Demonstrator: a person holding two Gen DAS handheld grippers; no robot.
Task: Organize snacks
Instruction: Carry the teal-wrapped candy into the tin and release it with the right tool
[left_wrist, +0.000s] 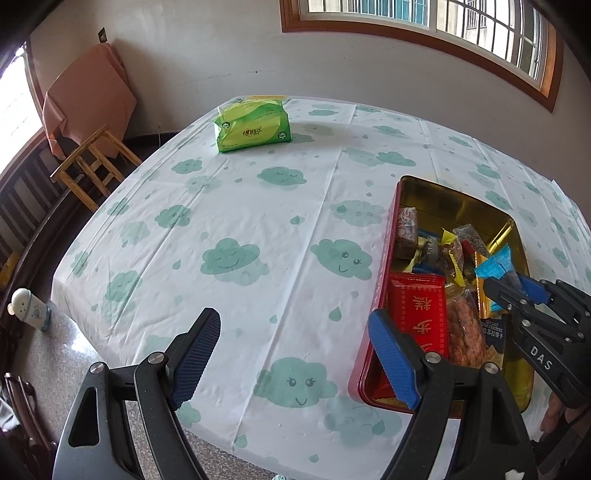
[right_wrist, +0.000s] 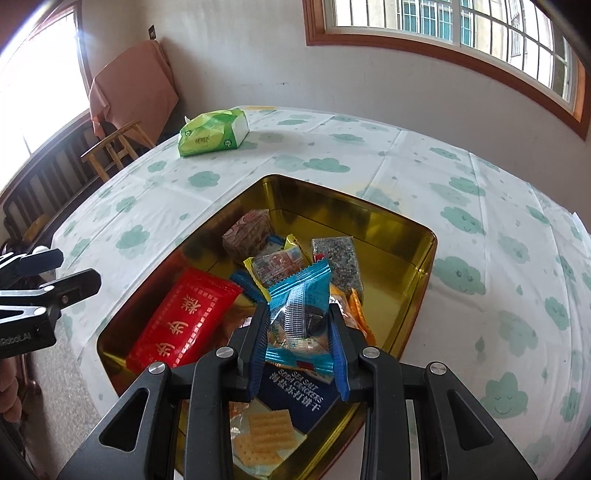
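A red tin with a gold inside (left_wrist: 380, 328) (right_wrist: 417, 236) sits on the cloud-print tablecloth and holds several snack packets. Among them are a red packet with gold characters (left_wrist: 419, 310) (right_wrist: 184, 317) and a dark blue soda cracker pack (right_wrist: 295, 395). My right gripper (right_wrist: 299, 336) (left_wrist: 517, 291) is shut on a blue snack packet (right_wrist: 299, 310) (left_wrist: 495, 264), which it holds just above the tin's contents. My left gripper (left_wrist: 295, 365) (right_wrist: 74, 269) stands open over the cloth by the tin's left wall, with nothing between its fingers.
A green tissue pack (left_wrist: 253, 123) (right_wrist: 212, 133) lies at the table's far side. A wooden chair with an orange cloth (left_wrist: 88, 110) (right_wrist: 129, 96) stands by the wall at the left. A small white bottle (left_wrist: 27, 308) stands on the grey counter at the near left.
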